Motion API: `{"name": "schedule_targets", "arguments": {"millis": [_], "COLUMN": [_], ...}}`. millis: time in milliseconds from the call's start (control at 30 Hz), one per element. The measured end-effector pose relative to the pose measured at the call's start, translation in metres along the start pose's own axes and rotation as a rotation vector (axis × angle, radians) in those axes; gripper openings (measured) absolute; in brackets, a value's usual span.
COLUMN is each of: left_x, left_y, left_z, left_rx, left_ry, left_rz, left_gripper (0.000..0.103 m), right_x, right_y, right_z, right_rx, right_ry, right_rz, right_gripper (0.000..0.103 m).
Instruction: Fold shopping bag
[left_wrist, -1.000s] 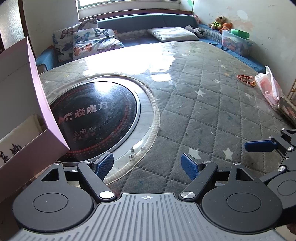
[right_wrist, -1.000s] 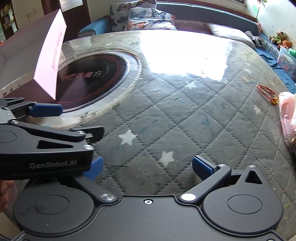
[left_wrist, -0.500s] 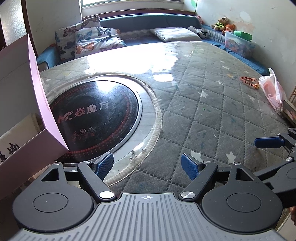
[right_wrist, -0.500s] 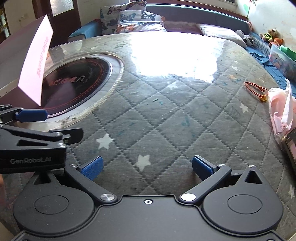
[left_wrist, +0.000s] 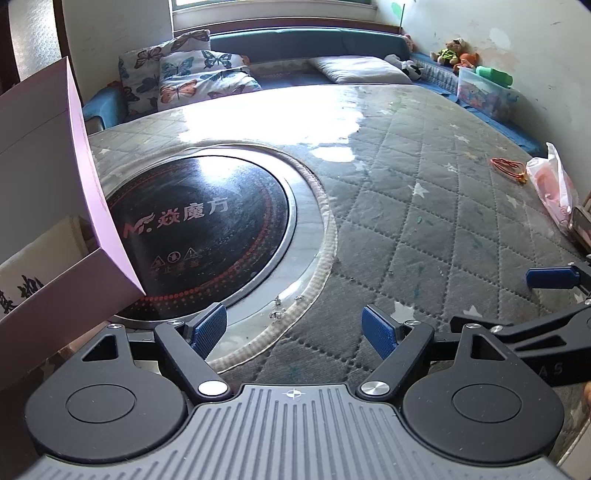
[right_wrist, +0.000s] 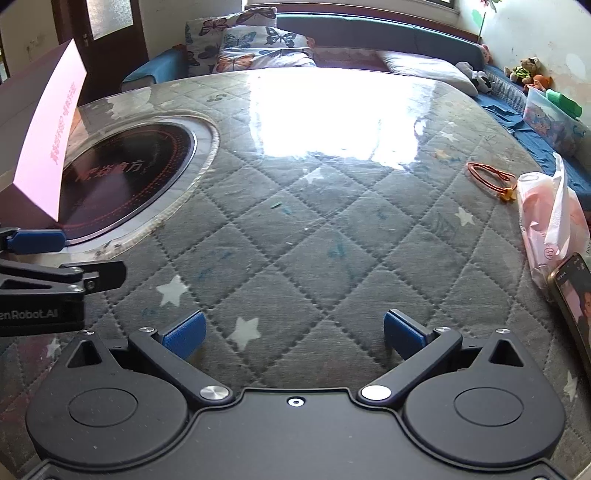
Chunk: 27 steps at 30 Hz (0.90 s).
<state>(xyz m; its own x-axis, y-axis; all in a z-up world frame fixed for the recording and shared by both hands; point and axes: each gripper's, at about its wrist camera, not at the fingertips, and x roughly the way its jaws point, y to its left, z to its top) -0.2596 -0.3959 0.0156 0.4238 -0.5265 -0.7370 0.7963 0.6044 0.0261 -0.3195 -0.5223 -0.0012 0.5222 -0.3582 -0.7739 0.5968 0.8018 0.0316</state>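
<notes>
a: so where's the shopping bag at? the only thing i'd call one is the pinkish plastic bag slumped in a crumpled heap at the far right edge of the counter, well apart from both tools. it isn't flat or folded as it lies, though i can't tell if it's really the task's bag.

b: yeah, same read. left gripper has its jaws spread wide with nothing between them, hovering near the round black hob. right gripper is the same, jaws wide apart and empty over the quilted cover.

a: risks then. that bag looks thin and slippery, and it seems to have something inside. pinch one layer only and i'd guess it just stretches or slides out.

b: also there's a phone touching or just beside the bag on the near side, right at the counter's edge. drag the bag toward the middle carelessly and the phone could get nudged off.

a: and the orange cord lies just beyond the bag. easy to snag along with a handle.

b: plus the clear sheet over the counter is glossy, so the bag may skate instead of creasing.

a: the pink box by the left tool is another thing to bump on a wide swing.
</notes>
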Motion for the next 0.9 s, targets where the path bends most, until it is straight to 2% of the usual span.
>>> {"name": "schedule_targets", "arguments": {"millis": [900], "left_x": [-0.011], "left_y": [0.021], "left_z": [-0.007], "left_rx": [-0.022], "left_ry": [-0.004], "left_rz": [0.020], "left_gripper": [0.081], "right_x": [0.015], "right_y": [-0.033], "right_z": [0.009], "right_rx": [0.030], "right_ry": [-0.075], "right_rz": [-0.059], "right_gripper": [0.103]}}
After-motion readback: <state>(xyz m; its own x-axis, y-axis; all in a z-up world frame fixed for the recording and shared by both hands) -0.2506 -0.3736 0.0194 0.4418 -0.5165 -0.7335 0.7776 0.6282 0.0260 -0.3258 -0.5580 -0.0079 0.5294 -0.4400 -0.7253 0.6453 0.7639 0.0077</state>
